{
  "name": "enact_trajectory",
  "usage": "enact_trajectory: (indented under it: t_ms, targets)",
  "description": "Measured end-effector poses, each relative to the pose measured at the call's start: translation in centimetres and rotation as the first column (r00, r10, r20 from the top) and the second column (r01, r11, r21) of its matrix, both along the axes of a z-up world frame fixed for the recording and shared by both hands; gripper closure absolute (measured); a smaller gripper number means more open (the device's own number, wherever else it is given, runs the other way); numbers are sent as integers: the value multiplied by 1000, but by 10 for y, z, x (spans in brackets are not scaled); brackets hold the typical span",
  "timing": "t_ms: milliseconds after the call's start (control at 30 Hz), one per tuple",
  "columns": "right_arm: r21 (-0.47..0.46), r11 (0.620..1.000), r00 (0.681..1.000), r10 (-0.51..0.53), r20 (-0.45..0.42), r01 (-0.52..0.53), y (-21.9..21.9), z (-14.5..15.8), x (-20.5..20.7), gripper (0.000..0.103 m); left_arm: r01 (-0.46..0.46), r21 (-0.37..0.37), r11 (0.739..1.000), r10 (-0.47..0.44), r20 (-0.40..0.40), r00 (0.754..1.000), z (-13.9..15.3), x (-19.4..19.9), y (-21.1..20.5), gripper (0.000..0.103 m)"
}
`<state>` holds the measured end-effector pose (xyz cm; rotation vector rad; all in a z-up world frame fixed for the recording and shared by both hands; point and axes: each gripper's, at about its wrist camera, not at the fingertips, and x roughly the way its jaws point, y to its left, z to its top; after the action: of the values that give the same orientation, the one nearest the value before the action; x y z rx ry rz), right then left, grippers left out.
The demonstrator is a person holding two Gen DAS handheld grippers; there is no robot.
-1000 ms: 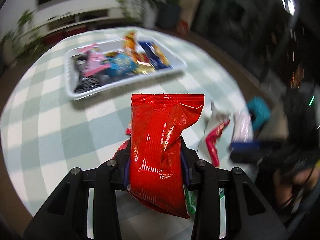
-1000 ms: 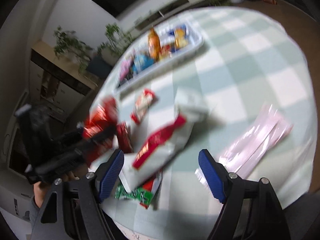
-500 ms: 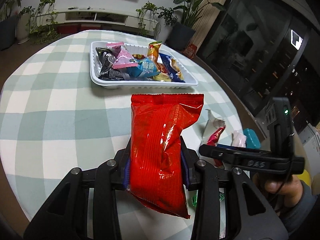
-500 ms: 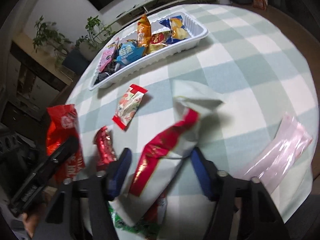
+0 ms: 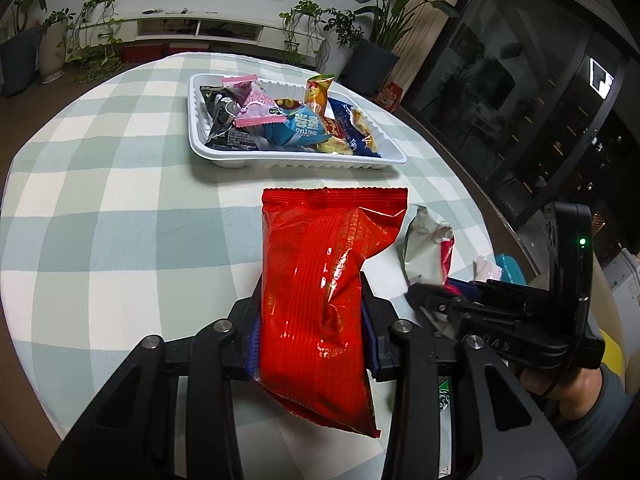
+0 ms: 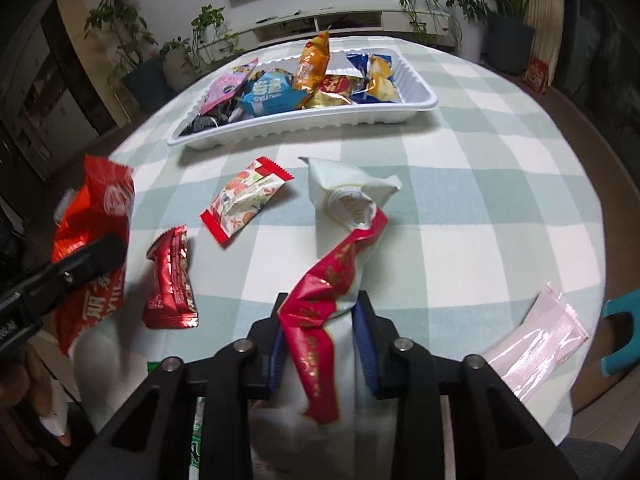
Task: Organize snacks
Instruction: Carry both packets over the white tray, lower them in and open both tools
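Round table (image 5: 100, 184), green-and-white check cloth. White tray (image 6: 420, 92) sits toward the far edge, loaded with packets: black (image 5: 220, 120), pink (image 5: 258, 106), light blue (image 6: 272, 94), orange (image 6: 312, 62) standing tilted above the rest, dark blue with yellow (image 6: 374, 76) at the tray's right end.

Left gripper (image 5: 312, 344): jaws narrow, clamped on the lower half of a large red bag (image 5: 324, 288); the bag stands upright between the pads, its sealed top toward the tray, its bottom hanging below the jaws over the near edge.

Right gripper (image 6: 322, 344): jaws narrow, closed on the near end of a white packet with red band (image 6: 348, 216); its far end points toward the tray, and whether that end touches the cloth cannot be told.

Loose on the cloth: clear pinkish wrapper (image 6: 536, 344) at the near right edge; white fruit-print packet with red ends (image 6: 246, 200) between tray and grippers; small shiny red packet (image 6: 172, 280) nearer, left of the white packet. Green wrapper (image 6: 196, 440) partly hidden under the right gripper at the near edge.
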<state>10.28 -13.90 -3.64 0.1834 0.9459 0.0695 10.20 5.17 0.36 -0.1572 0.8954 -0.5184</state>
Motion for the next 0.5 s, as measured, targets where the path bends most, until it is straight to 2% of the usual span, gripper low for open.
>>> enact_trajectory:
  t_ms: [267,500]
  targets:
    - [114,993,999,-13,34,9,-13,2,-8,74,-12,-30,999,12,-12,1000,-3,3,4,68]
    - [192,981,990,-14,142,-14,-21,26,-17,74,-51,-83,995,51,-1,999,1,3,13,68]
